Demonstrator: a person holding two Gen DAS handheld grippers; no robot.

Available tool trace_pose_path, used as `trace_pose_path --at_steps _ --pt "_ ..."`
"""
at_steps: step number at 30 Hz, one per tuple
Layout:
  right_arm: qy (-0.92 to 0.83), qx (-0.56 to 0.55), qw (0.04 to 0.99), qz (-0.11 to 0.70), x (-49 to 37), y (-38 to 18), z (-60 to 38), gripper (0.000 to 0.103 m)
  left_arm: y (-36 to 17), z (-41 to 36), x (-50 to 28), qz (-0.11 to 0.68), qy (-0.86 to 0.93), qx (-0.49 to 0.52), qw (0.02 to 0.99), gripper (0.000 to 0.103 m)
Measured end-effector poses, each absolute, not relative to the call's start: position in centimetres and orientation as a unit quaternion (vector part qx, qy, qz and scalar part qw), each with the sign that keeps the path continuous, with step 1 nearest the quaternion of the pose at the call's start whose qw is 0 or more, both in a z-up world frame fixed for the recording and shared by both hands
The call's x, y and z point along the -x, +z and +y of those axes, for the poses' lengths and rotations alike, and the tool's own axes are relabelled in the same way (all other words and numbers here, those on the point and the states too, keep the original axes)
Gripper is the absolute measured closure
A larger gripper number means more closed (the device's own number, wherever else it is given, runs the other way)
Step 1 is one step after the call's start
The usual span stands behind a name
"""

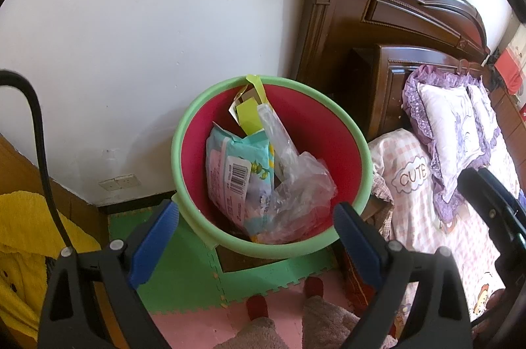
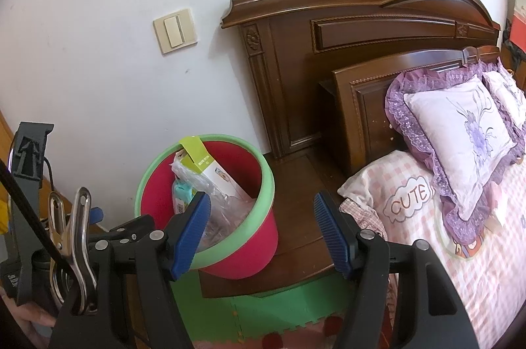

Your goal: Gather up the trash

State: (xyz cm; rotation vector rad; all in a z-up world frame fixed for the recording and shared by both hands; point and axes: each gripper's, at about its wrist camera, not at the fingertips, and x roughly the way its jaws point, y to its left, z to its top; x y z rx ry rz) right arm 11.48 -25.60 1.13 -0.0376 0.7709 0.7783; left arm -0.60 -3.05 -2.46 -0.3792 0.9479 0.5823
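One red bin (image 1: 328, 132) with green rim, between wall and wooden headboard (image 1: 378, 7); inside: one blue wipes pack (image 1: 230, 164), one yellow-green carton (image 1: 250, 109), one clear plastic bag (image 1: 296, 181); left tool (image 1: 256, 237) jaws apart over it, empty; right tool (image 2: 259, 234) jaws apart, empty; bed (image 2: 476, 250) right, two purple pillows (image 2: 460, 138).

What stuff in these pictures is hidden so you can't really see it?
- Bottom of the red bin: both views, covered by the wipes packet, clear plastic bag and white-and-green carton.
- Bin's near rim: both views, partly behind the blue pads.
- Small print on the packet: left wrist view, too small to read.
- Yellow cloth: left wrist view, cut off by the edge.
- Floor under the bed: hidden by bedding.
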Motion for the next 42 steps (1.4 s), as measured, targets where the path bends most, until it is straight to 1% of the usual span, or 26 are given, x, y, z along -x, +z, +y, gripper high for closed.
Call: trace_pose_path --at_steps 42 --pt "0.370 0.020 0.853 0.366 -11.35 1.30 -26.08 0.036 -2.37 -3.53 0.74 0.447 0.273 0.180 0.833 0.006"
